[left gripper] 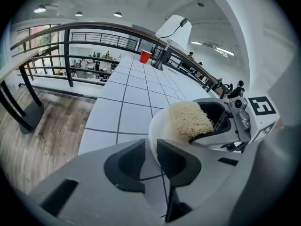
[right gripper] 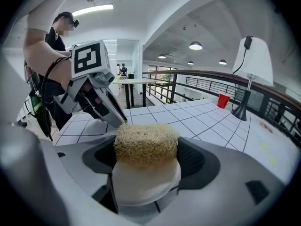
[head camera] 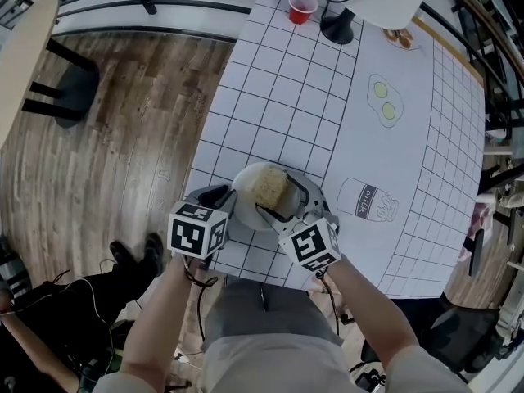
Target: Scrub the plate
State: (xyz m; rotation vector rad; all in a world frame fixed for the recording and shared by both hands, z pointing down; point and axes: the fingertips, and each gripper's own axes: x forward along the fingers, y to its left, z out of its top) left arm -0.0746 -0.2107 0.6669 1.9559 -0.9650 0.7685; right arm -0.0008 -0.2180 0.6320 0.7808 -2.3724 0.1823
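Note:
A white plate [head camera: 243,205] is held tilted over the near edge of the gridded table [head camera: 278,97]. My left gripper [head camera: 225,193] is shut on the plate's left rim; in the left gripper view its jaws [left gripper: 151,147] pinch the thin white edge of the plate [left gripper: 160,128]. A tan fibrous scrubber [head camera: 268,187] rests against the plate's face, with my right gripper [head camera: 286,201] shut on it. In the right gripper view the scrubber [right gripper: 146,142] fills the gap at my right gripper [right gripper: 146,149], and the plate [right gripper: 146,185] shows just below it.
A red cup [head camera: 302,7] and a black-based lamp [head camera: 337,27] with a white shade stand at the table's far end. Food and milk drawings [head camera: 366,199] are printed on the cloth to the right. Wooden floor [head camera: 123,137] lies left of the table.

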